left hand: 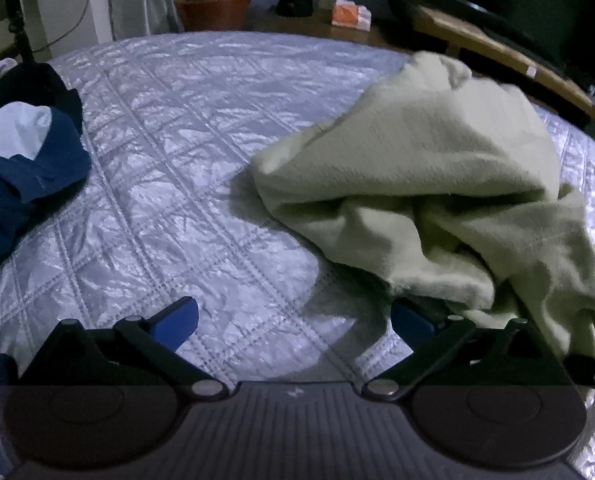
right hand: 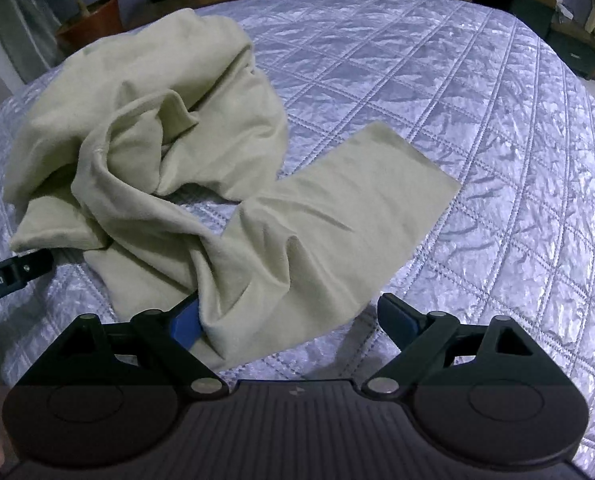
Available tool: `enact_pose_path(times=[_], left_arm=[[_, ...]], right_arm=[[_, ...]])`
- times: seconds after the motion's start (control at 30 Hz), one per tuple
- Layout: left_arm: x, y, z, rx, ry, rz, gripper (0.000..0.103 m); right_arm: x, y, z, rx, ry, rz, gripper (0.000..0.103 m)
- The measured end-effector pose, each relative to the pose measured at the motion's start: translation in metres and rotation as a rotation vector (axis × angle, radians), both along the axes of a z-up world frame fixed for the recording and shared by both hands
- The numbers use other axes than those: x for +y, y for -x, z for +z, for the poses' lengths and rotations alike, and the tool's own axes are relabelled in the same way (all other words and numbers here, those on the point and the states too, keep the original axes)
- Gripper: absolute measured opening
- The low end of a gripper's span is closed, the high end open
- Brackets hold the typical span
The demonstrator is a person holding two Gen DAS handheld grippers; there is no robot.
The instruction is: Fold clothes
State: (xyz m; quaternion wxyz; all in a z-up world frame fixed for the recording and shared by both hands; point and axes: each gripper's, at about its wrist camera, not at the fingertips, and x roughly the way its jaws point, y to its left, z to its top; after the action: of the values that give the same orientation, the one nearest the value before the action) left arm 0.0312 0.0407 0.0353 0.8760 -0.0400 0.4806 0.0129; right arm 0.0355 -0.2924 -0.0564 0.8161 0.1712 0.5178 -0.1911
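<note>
Two grippers hover over one crumpled garment (right hand: 145,152) on the bed (right hand: 477,128).

The left gripper (left hand: 293,316) has its jaws spread wide with nothing between them; the cloth bunches just beyond its right jaw. The right gripper (right hand: 287,320) also stands spread, a flat sleeve or leg running forward from between its jaws. The step looks like spreading the garment flat; next, each should pinch an edge.

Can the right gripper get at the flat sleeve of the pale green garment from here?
Probably yes. The right gripper is open with the sleeve lying flat just ahead on the quilt, nothing covering it.
</note>
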Motion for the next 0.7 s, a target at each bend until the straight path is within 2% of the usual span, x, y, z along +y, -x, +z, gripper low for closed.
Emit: enact_pose_path(times=[0.1, 0.23, 0.7], left_arm=[[-0.005, -0.002, 0.0, 0.02, -0.015, -0.012, 0.102], [-0.012, -0.007, -0.001, 0.057, -0.062, -0.034, 0.102], [-0.009, -0.005, -0.002, 0.059, -0.058, -0.033, 0.102]], right_arm=[[0.0, 0.001, -0.004, 0.002, -0.009, -0.008, 0.094], [0.009, 0.003, -0.008, 0.001, 0.03, 0.01, 0.096], [0.014, 0.009, -0.015, -0.041, 0.077, 0.05, 0.101]])
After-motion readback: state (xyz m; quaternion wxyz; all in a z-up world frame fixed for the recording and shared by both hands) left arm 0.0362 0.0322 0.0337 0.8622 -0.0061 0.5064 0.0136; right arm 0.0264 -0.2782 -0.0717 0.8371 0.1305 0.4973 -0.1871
